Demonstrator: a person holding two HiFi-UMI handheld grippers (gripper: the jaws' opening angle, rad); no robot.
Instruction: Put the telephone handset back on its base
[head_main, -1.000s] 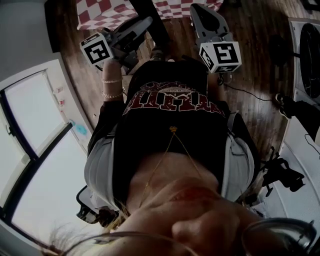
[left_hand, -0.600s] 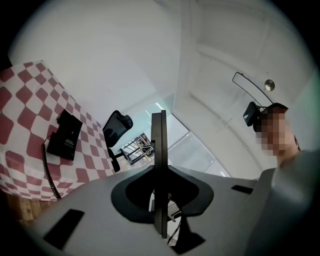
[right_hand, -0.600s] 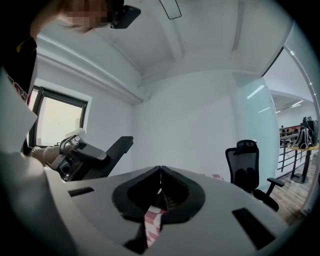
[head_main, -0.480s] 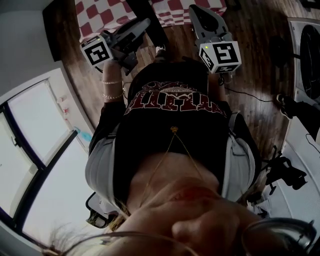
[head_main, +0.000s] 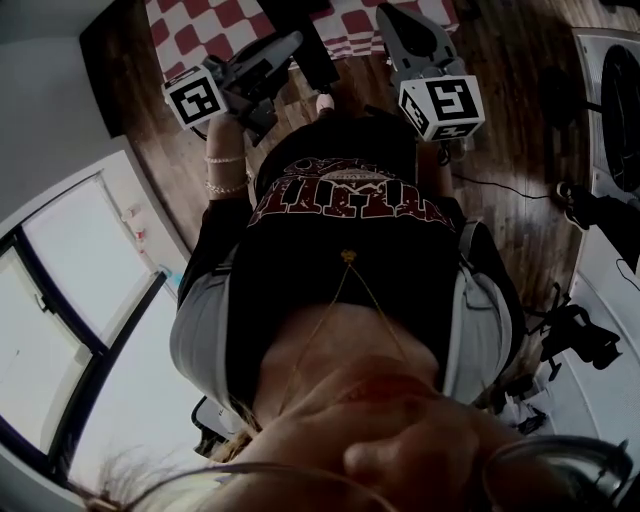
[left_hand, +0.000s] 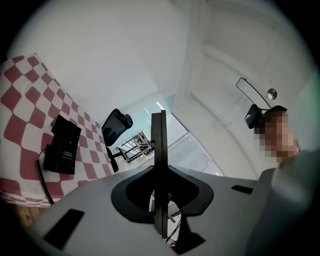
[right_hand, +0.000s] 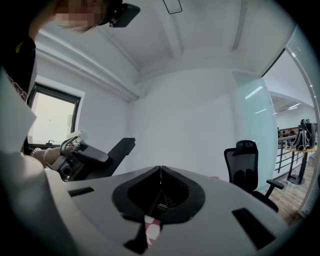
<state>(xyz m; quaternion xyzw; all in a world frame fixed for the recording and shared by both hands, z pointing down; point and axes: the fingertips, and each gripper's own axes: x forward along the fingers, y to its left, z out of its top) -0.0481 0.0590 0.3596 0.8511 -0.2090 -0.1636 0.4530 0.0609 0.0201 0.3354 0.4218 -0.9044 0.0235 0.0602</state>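
Note:
A black telephone (left_hand: 62, 145) with a coiled cord (left_hand: 42, 180) lies on the red-and-white checked tablecloth (left_hand: 30, 100), far left in the left gripper view. I cannot make out the handset apart from the base. My left gripper (left_hand: 159, 116) is well away from the telephone, shut, with nothing between its plates. It points at a white wall and ceiling. My right gripper (right_hand: 160, 170) is shut and empty too. In the head view both grippers, left (head_main: 288, 42) and right (head_main: 388, 12), are held up in front of the person's chest near the checked table (head_main: 200, 20).
A black office chair (left_hand: 116, 125) stands beyond the table and shows again in the right gripper view (right_hand: 247, 170). The floor (head_main: 520, 60) is dark wood. A window (head_main: 70, 300) is at the left and white equipment (head_main: 610, 110) at the right.
Both grippers stay raised in almost the same place, and their jaws look unchanged. The head view has swung a little, so the window at the left has slid across the picture.

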